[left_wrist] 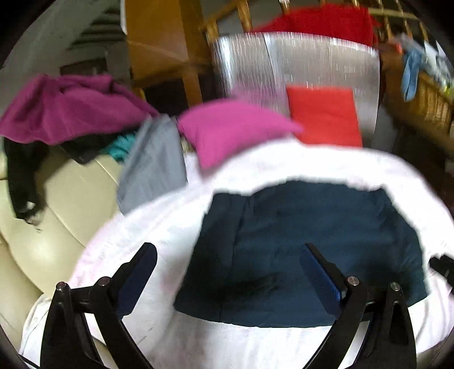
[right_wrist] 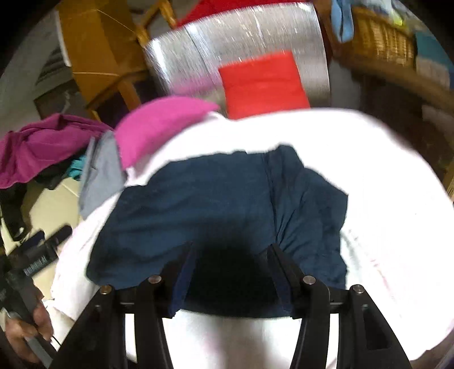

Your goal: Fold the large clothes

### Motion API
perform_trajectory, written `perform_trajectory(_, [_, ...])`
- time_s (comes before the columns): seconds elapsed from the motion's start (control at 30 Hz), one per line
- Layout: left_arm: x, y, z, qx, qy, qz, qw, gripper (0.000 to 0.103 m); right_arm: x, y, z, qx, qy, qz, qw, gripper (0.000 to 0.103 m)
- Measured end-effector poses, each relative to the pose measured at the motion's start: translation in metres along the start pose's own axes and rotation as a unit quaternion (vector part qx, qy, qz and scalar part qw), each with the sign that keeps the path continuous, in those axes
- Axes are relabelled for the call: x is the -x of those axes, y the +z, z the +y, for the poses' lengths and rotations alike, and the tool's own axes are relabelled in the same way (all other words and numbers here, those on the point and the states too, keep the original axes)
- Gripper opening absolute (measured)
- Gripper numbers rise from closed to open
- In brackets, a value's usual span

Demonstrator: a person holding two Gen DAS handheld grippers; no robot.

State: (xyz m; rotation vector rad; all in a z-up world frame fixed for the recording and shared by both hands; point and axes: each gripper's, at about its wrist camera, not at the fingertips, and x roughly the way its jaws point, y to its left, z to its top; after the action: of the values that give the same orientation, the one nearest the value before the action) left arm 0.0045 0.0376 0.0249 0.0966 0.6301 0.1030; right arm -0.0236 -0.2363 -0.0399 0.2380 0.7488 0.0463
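Over navy garment [left_wrist: 306, 249]: left gripper [left_wrist: 227, 255] fingers wide, empty; right gripper [right_wrist: 231, 255] fingers apart, pressing cloth.

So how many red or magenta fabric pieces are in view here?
4: folded red piece on the silver sheet, red cloth on the rack behind, magenta piece mid-table, magenta heap at left. More may be hidden.

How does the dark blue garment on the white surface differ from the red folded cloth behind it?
The dark blue cloth garment is wide and wrinkled, with uneven edges; the red folded cloth is a neat flat rectangle. The blue one lies on the white cloth-covered surface, the red one on the shiny silver sheet. Both lie flat, and no jaws hold either.
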Motion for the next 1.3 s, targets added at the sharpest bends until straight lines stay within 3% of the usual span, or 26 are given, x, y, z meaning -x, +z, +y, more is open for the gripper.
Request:
perform_trajectory(0.2, [0.088,0.005,-0.005,0.007,0.008,-0.047,0.9988,0.100,0.074,-0.013,0.022,0.028,-0.035,-0.048,0.998,0.070])
perform_trajectory(0.27, [0.106,0.004,-0.002,0.004,0.015,-0.061,0.9980,0.100,0.096,-0.018,0.025,0.027,-0.042,-0.064,0.997,0.078])
perform_trajectory(0.53, [0.173,-0.014,0.002,-0.012,0.082,-0.088,0.9927,0.101,0.166,-0.044,0.036,0.023,-0.040,-0.103,0.994,0.088])
perform_trajectory(0.7, [0.210,-0.028,0.009,0.004,0.085,-0.114,0.9898,0.101,0.194,-0.064,0.039,0.026,-0.052,-0.134,0.989,0.097])
perform_trajectory(0.83, [0.227,-0.035,0.017,0.029,0.077,-0.123,0.9890,0.101,0.207,-0.075,0.040,0.026,-0.051,-0.138,0.989,0.097])
perform_trajectory(1.3, [0.240,-0.044,0.013,0.008,0.103,-0.133,0.9857,0.101,0.230,-0.078,0.035,0.008,-0.049,-0.179,0.983,0.097])
